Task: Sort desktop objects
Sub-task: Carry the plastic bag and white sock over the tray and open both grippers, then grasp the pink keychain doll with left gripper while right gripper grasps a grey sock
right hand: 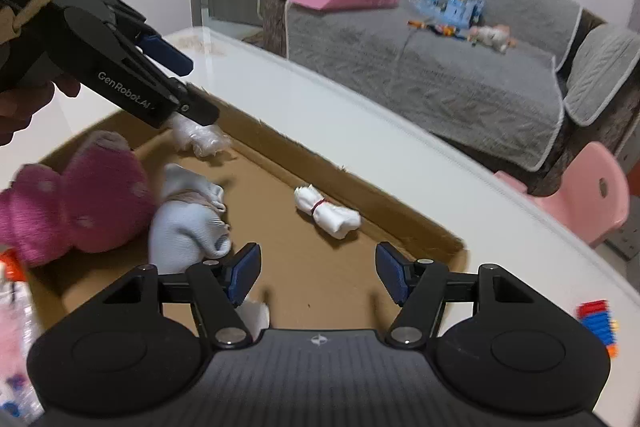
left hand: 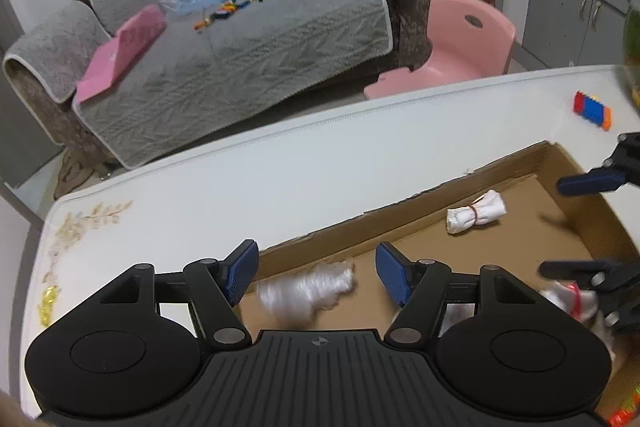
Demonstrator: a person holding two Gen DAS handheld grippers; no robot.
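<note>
I see a white surface (left hand: 320, 163) with a shallow cardboard box (left hand: 520, 163) on it; behind stand a grey sofa (left hand: 240, 39) and a pink chair (left hand: 468, 39). My left gripper (left hand: 316, 275) is open over the box, and a crumpled clear plastic bag (left hand: 304, 291) lies loose between its fingers, not pressed. My right gripper (right hand: 318, 275) is open and holds nothing. A white roll with a red band (right hand: 326, 211) lies further in the box. Only the right view shows the pink plush (right hand: 80, 203) and pale blue cloth (right hand: 188, 227). A coloured block (left hand: 592, 109) lies outside the box.
</note>
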